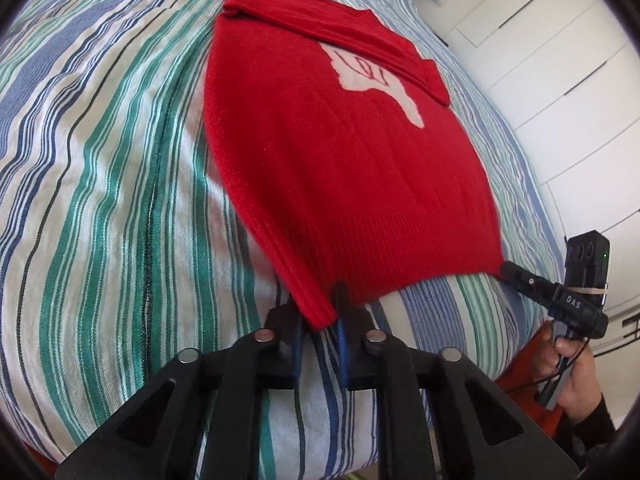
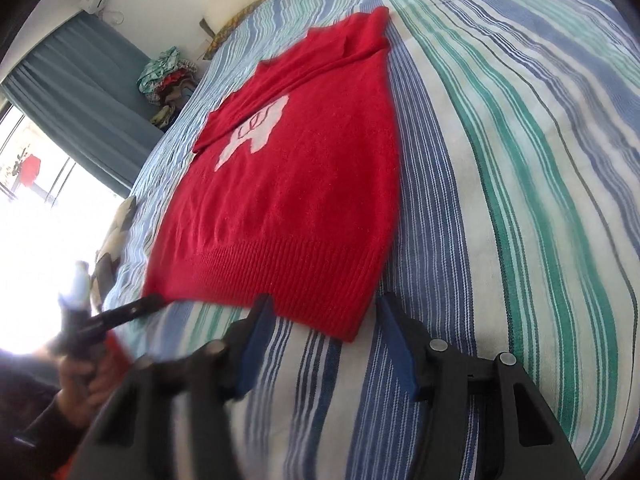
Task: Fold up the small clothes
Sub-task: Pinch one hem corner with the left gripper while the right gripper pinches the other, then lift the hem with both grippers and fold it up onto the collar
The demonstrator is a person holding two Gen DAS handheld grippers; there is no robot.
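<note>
1. The red sweater [image 1: 340, 160] lies flat on the bed [image 1: 100, 200], which is covered in a blue, green and white striped sheet. Its ribbed hem is the edge nearest you; the collar end is farthest away.
2. A white motif [image 1: 376, 80] sits on the sweater's chest, beyond the hem. One sleeve [image 1: 360, 44] is folded across the upper body, partly over the motif.
3. Your left gripper [image 1: 322, 320] is at one hem corner of the sweater. Its jaws are clenched on that corner, with red knit pinched between the blue pads.
4. Your right gripper [image 2: 324, 320] is at the opposite hem corner. In the right wrist view its jaws stand apart, straddling the corner; the pads are not pressing on the fabric. In the left wrist view, its tip appears to meet the corner.
5. Your right hand [image 1: 572, 372], in a dark sleeve, grips the handle of that tool, off to the side of the sweater's hem.
6. Beyond the sweater's collar end, a heap of other clothes [image 2: 168, 76] sits near a grey-blue curtain [image 2: 80, 80] and a bright window.
7. On the sweater's other side stand white cabinet doors [image 1: 560, 60].
</note>
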